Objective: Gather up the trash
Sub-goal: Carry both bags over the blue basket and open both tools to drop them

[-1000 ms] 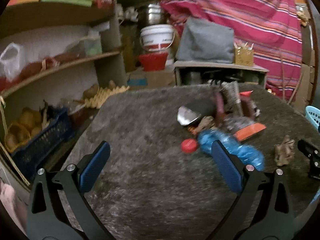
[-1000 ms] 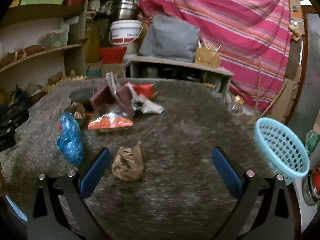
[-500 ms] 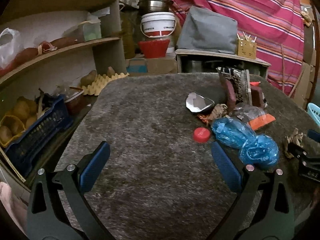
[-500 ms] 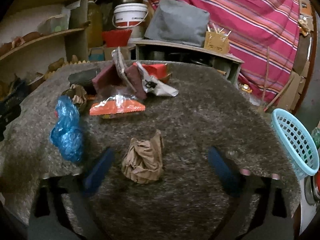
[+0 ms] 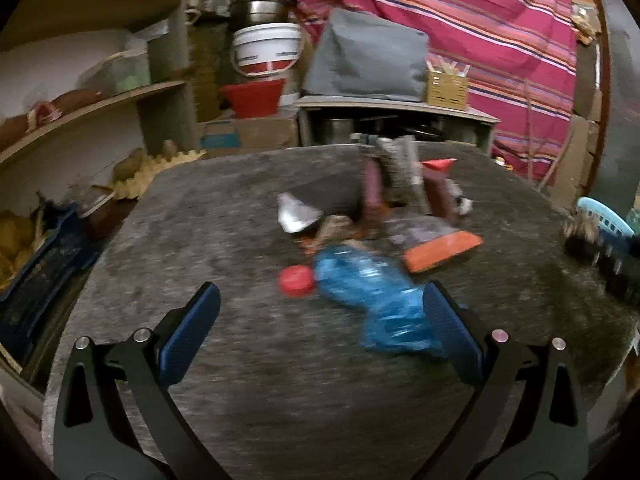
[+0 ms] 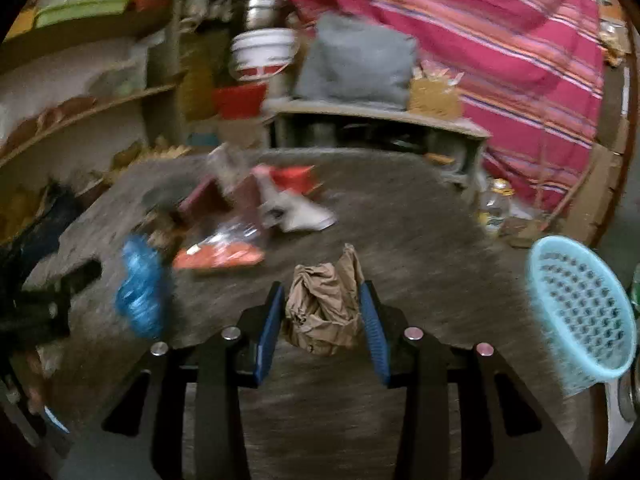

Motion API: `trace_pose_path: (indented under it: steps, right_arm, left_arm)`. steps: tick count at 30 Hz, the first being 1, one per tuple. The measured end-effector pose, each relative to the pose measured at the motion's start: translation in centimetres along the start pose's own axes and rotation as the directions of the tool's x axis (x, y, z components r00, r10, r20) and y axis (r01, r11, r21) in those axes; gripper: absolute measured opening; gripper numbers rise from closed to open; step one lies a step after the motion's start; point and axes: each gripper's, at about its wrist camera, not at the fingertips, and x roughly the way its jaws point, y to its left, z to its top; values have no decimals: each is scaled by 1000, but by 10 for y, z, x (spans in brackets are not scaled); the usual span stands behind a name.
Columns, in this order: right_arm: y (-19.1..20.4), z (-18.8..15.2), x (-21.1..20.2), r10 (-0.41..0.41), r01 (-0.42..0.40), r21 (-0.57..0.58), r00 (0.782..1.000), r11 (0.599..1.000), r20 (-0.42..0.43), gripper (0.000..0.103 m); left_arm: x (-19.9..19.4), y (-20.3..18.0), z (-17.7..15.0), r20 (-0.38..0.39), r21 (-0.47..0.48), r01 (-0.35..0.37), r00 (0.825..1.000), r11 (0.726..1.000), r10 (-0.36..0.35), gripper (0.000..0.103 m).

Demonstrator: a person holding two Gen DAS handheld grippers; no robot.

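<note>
Trash collection on a grey carpeted desk (image 6: 400, 216): we are at the pickup step, with the right claw (image 6: 322, 320) closing on a crumpled brown paper wad (image 6: 322, 308). The wad sits between the two blue pads, which appear to meet its sides, though motion blur keeps us from saying how firmly. The wad looks to be at the desk surface or barely off it. To the right, past the desk edge, hangs a light blue perforated basket (image 6: 584, 312), which we take to be the bin for the trash.

Our left claw (image 5: 320, 328) hovers spread wide and empty over the near part of the desk. A crushed blue plastic bottle (image 5: 372, 300) lies just ahead of it, partly behind its right-hand pad, with a red cap (image 5: 295, 281) beside the bottle. Farther back lies a heap of wrappers, among them an orange packet (image 5: 442, 249) and a silver foil scrap (image 5: 298, 215).

Next, in our judgement, the right claw must finish its squeeze, lift the wad clear and swing it over the basket rim before letting go. Crumpled paper gives under pressure, so a loose pinch could drop it.
</note>
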Motion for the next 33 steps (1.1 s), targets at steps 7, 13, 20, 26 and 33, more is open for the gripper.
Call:
trace_pose_path:
  steps: [7,13,20,26,33]
  right_arm:
    - [-72,28,-10,-81,80,64,997,995,16,40]
    - [-121,39,-9,-153,150,83,988,985,34,40]
    - [-176,24,-19,-186,180,155,982,972,32,40]
    - [-216,22,-41,-203,188,199,978,962,55,40]
    - [-275,26,-58,-242,223,248,969,943,50,40]
  left_arm:
    - [28,-55,-2,-80,55,26,997,998,-22,98]
    - [50,-69,-6,-162,81,1,987,997,12,57]
    - [42,-75,-1,-145,116,-6,989,993,23,28]
    - [-14,-109,34,3,167,40,999,985,-41,27]
    - [-22,-194,82,83,245,156,980,957,-181,27]
